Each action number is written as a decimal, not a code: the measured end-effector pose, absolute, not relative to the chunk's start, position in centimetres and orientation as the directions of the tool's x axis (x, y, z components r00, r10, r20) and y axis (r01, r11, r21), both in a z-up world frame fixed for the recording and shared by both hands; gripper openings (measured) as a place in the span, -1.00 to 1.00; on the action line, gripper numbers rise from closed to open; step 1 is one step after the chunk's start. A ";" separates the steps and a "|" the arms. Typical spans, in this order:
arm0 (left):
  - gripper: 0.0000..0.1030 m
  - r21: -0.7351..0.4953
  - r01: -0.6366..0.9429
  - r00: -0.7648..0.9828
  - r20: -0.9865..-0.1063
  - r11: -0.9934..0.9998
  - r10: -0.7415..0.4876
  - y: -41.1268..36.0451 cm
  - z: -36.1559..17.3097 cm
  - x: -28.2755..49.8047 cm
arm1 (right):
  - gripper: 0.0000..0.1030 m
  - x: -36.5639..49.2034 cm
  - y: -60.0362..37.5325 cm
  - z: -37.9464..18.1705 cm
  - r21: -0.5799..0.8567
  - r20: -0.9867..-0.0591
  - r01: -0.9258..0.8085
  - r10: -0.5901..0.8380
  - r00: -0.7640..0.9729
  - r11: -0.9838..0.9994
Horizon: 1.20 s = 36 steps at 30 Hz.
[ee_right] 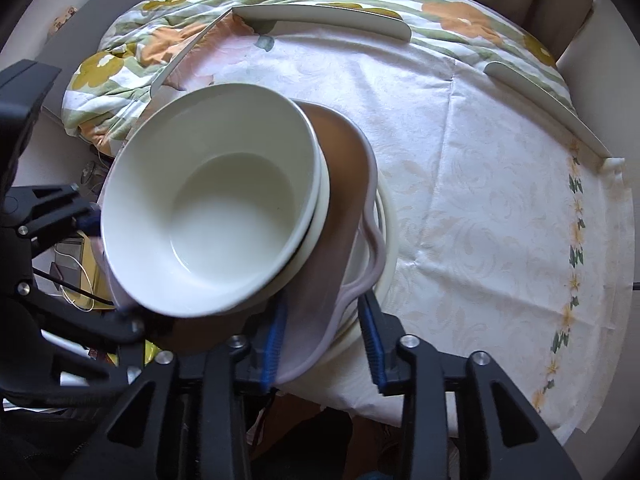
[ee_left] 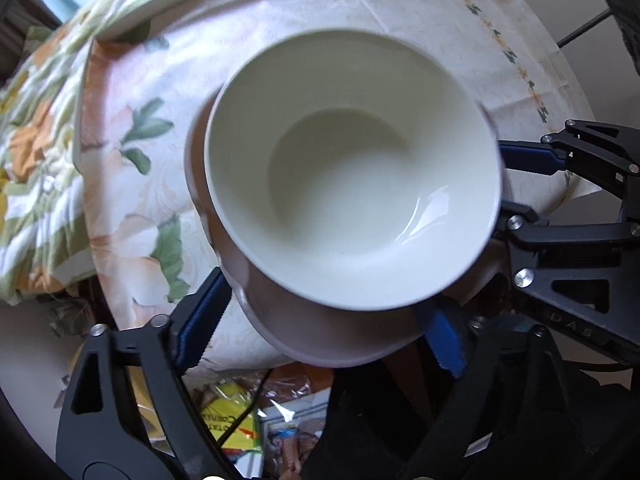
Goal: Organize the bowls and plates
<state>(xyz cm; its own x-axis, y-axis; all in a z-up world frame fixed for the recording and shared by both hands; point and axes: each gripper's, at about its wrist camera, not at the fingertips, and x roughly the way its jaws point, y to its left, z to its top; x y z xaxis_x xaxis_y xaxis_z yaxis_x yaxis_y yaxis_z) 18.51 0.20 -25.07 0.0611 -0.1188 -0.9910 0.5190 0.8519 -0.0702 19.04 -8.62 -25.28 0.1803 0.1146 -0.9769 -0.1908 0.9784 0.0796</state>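
stack sits at worktop (ee_right: 460,184) near edge, bare cloth beyond right gripper (ee_right: 324,344). white bowl (ee_left: 352,168) atop wavy plate (ee_right: 352,184), between released left gripper (ee_left: 320,328) jaws. right gripper jaws parted, straddling plate rim.

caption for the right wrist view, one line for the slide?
Right tongs open astride the wavy-edged grey plate, white bowl stacked on top, floral tablecloth beneath.
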 end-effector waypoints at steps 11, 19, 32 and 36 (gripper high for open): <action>0.73 -0.062 0.454 0.122 -0.984 0.889 -0.131 0.7 -21.9 16.4 | -0.20 16.0 -10.0 -21.0 0.113 -0.950 -0.164 0.155 0.271 0.980; 0.73 -0.049 0.335 0.361 -0.916 0.941 -0.175 1.7 -14.2 10.8 | -0.20 10.5 -12.8 -12.8 0.122 -0.846 -0.127 0.170 0.505 0.984; 1.00 -0.009 0.158 0.876 -0.459 0.987 -0.144 3.2 1.4 -2.2 | 0.83 -0.5 -16.1 -0.4 0.055 -0.491 0.060 -0.026 0.871 0.997; 1.00 0.018 0.146 0.904 -0.408 0.989 -0.126 2.6 2.5 -4.2 | 0.83 -1.6 -16.1 -0.2 0.041 -0.466 0.094 -0.064 0.882 0.995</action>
